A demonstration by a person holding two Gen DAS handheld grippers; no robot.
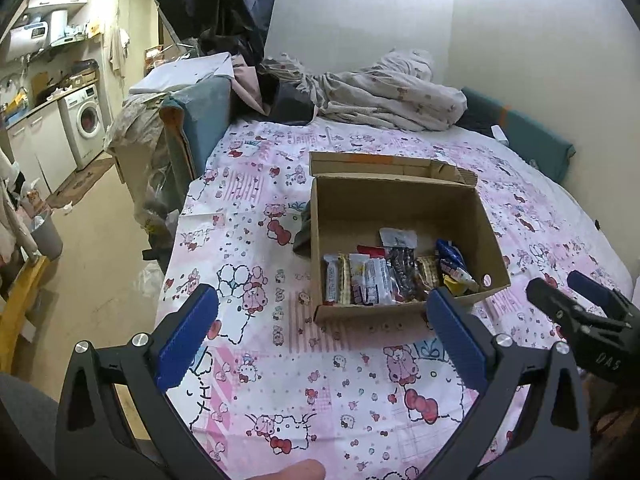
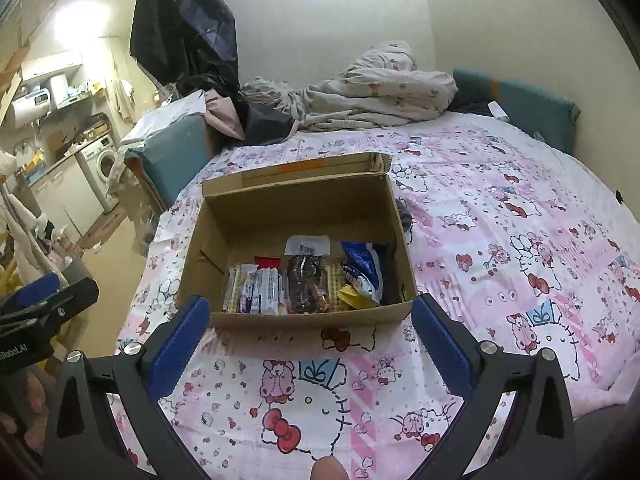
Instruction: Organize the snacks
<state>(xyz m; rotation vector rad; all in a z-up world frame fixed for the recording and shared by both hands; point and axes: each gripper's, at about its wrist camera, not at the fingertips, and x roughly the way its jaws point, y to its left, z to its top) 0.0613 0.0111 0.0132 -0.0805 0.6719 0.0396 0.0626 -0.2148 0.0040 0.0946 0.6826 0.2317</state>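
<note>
An open cardboard box [image 1: 404, 204] [image 2: 248, 216] sits on the pink cartoon-print bed sheet [image 1: 280, 360] [image 2: 500, 248]. Several wrapped snacks [image 1: 392, 272] [image 2: 304, 280] lie in a row along its near wall, with a blue packet [image 1: 450, 254] [image 2: 362, 260] at the right end. My left gripper [image 1: 322, 320] is open and empty, just short of the box's near edge. My right gripper [image 2: 310, 322] is open and empty, its fingers either side of the box's near wall. The right gripper also shows in the left wrist view [image 1: 570, 292], and the left gripper in the right wrist view [image 2: 48, 296].
A crumpled blanket [image 1: 384, 92] [image 2: 372, 88] and dark clothes [image 1: 224, 12] lie at the bed's far end. A teal cushion [image 1: 520, 128] [image 2: 532, 108] lies along the wall. A kitchen area with a washing machine [image 1: 86, 120] is at the left, across bare floor [image 1: 100, 264].
</note>
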